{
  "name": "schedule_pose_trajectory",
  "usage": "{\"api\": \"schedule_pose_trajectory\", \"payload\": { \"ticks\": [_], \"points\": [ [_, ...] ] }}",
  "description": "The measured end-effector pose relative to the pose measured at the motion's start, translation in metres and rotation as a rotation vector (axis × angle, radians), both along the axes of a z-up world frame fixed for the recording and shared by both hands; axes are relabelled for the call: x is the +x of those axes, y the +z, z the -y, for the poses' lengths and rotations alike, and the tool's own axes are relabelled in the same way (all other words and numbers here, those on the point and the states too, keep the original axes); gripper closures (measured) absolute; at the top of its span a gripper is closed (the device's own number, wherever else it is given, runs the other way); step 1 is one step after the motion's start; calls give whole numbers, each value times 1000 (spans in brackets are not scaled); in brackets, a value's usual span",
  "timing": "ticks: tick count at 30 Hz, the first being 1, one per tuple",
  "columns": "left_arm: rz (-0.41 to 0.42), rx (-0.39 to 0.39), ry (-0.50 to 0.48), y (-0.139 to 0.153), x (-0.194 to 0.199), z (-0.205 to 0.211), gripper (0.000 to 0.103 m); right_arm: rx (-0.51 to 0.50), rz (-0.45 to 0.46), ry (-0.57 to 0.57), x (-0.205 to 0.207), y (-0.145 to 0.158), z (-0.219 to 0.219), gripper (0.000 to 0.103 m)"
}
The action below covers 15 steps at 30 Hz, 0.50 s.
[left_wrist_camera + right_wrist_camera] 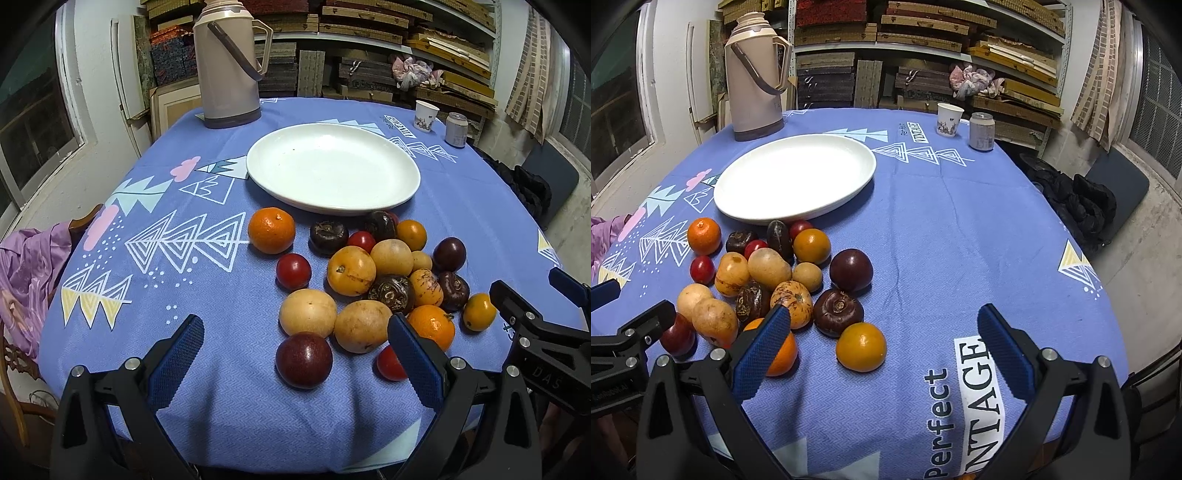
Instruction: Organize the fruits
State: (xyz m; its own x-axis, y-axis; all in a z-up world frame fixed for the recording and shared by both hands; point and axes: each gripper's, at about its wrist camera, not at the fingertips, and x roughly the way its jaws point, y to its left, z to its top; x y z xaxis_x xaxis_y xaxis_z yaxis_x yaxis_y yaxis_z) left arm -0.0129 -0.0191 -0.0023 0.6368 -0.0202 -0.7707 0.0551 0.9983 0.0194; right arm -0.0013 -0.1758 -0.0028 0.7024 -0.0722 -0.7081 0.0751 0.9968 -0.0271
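**Fruit heaped beside an empty plate, both claws spread wide**

Spread apart and gripping nothing: the left gripper (295,347), blue pads hovering low over the near edge of the pile. Likewise parted and empty: the right gripper (882,339), poised above the blue tablecloth (960,229) just right of the fruit.

Heaped loosely on the cloth, just in front of the white plate (332,168) (bare inside, nothing on it): the fruit pile (373,273). Set a little apart at the pile's far left, a tangerine (271,230). Nearest the left claw, a dark red plum (303,359), with two pale yellow fruits (334,319) touching each other just behind it. Partly hidden behind the left claw's right finger, a second tangerine (434,325) and a small red tomato (389,363). Between the right claw's fingers in its own view, a small orange fruit (861,346), with a dark brown water chestnut (837,312) just behind. Farther back, another plum (851,270).

At the table's far side: a beige thermos (227,62) to the left, a paper cup (948,119) and a can (981,131) side by side to the right.
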Motion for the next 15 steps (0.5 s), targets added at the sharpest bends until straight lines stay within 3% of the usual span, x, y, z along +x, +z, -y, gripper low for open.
{"api": "schedule_pose_trajectory", "payload": {
  "ticks": [15],
  "points": [
    [-1, -3, 8, 0, 0, -3, 3, -2, 0, 0, -1, 0, -1, 4]
  ]
}}
